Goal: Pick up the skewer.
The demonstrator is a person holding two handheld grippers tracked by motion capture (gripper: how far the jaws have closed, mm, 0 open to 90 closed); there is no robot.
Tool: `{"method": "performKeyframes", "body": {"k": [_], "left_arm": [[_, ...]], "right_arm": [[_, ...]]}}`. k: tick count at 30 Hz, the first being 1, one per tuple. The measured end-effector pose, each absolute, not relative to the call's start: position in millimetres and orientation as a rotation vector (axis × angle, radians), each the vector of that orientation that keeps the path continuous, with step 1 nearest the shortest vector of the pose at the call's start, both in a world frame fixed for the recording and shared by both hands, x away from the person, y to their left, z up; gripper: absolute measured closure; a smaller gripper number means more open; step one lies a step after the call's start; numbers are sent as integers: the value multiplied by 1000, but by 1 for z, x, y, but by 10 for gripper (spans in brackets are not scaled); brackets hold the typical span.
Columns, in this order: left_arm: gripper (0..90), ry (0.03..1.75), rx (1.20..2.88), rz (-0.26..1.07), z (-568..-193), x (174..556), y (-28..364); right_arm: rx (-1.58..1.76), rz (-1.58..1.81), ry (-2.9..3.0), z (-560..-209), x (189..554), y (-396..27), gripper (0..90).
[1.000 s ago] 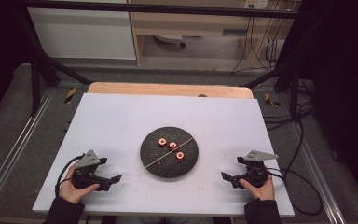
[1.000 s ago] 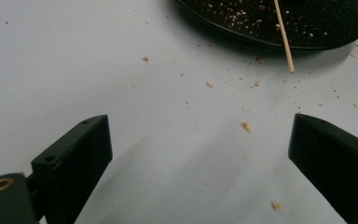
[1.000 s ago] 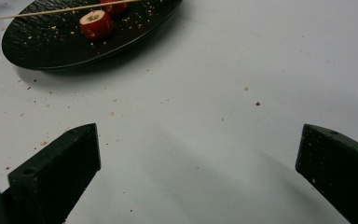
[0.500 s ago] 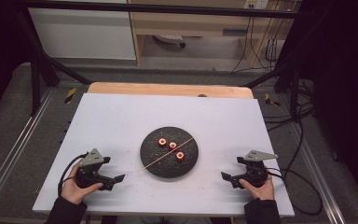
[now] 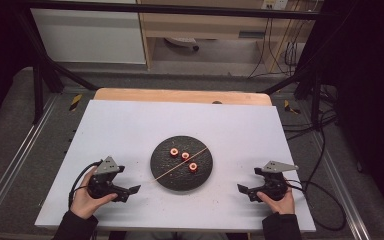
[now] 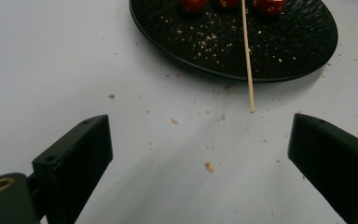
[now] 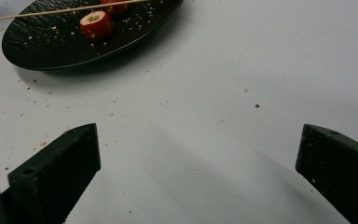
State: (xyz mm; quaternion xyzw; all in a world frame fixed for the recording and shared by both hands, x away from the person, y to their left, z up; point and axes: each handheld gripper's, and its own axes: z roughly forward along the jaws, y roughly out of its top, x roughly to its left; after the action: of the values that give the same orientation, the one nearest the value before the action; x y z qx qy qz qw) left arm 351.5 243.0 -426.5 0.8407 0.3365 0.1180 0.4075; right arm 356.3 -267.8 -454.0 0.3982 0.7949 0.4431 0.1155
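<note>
The black plate (image 5: 182,176) lies in the middle of the white table (image 5: 130,125), carrying three red pieces (image 5: 185,156) and a wooden skewer (image 5: 180,164). Left of the plate the left gripper (image 5: 130,191) rests with jaws wide apart; right of the plate the right gripper (image 5: 244,190) is equally spread, gripping nothing.

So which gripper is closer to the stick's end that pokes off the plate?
Left. The left gripper sits just beside the stick end; the right gripper is across the plate.

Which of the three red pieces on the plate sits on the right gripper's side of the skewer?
The piece nearest the right gripper: it lies alone on that side of the skewer, while the other two sit beyond it on the black plate.
</note>
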Motion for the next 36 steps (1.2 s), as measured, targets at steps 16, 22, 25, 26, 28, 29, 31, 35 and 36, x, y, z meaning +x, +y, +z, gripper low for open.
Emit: {"method": "performKeyframes", "body": {"k": [16,22,25,26,28,29,31,35,36], "left_arm": [[87,821,2188,291,-404,362,207],[99,794,2228,290,-401,367,188],[123,786,2250,277,-402,372,177],[123,787,2257,272,-402,373,174],[143,780,2274,267,-403,376,168],[143,783,2280,263,-403,377,165],[168,786,2280,256,-404,380,159],[233,806,2306,263,-403,386,151],[233,812,2309,263,-403,387,149]], "right_arm": [[1159,1275,2343,-454,356,-265,7],[1149,1270,2348,-454,356,-265,7],[1149,1271,2348,-454,356,-265,7],[1149,1271,2348,-454,356,-265,7],[1153,1270,2348,-454,356,-265,7],[1153,1270,2348,-454,356,-265,7],[1154,1274,2346,-454,356,-265,7],[1150,1271,2349,-454,356,-265,7],[1150,1271,2349,-454,356,-265,7]]}}
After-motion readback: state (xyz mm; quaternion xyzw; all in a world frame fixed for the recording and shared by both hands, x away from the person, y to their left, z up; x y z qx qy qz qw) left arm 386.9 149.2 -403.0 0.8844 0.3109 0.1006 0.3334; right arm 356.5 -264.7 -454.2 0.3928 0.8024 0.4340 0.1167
